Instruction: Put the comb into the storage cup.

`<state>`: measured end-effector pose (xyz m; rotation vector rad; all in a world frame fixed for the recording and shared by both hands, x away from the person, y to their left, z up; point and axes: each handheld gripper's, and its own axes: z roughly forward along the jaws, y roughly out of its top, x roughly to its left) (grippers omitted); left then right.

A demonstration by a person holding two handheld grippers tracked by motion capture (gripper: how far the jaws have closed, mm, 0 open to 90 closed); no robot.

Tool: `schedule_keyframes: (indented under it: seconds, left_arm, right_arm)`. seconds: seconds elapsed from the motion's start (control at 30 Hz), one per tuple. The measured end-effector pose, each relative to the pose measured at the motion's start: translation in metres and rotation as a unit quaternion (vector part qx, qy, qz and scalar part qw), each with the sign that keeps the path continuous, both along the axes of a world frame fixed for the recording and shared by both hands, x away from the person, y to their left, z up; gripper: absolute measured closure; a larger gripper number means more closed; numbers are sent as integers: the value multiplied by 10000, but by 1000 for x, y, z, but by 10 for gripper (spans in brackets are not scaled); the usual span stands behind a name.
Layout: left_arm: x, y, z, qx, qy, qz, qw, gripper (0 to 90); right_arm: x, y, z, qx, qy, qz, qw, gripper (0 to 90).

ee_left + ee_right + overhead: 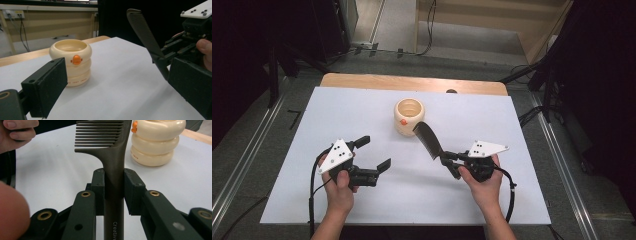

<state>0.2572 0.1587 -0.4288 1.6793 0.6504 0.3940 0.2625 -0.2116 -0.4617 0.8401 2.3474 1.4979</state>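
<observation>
White-topped wooden table (362,80), grey floor (262,120) with metal rails, dark curtains at both sides.

Two hand-held black grippers, bare forearms, no sleeves.
Left gripper (371,153) lower left of the high view, right gripper (446,161) lower right: each has flat black jaws, a pale three-cornered plate with dark dots on top and a black cable looping back. Brass-ringed holes in the right gripper's arms; thick square pads (47,87) on the left.

Table (362,80): brown wood, its far edge peeks out past the sheet.
Sheet (362,200): white, lies flat on the table (covers almost all of it).
Cup (408,116): cream, stands upright on the sheet, near the far edge.
</observation>
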Motion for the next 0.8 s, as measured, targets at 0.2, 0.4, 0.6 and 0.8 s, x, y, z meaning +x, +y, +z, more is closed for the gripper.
schedule_keyframes:
  seconds: [0.2, 0.4, 0.6, 0.8]
  left_arm:
    - [2, -11, 2, -129, 50, -170, 9998, 23]
    - [4, -24, 5, -181, 63, -334, 9993, 23]
    - [8, -38, 7, -218, 115, -538, 9982, 23]
    - [11, -51, 13, -240, 133, -688, 9973, 23]
  right_arm:
    - [-2, 4, -1, 91, -98, -3, 9999, 710]
    - [-4, 8, -1, 162, -171, 13, 9997, 710]
    - [-5, 12, -2, 199, -230, 72, 9995, 710]
    - [-7, 16, -1, 240, -283, 102, 9993, 710]
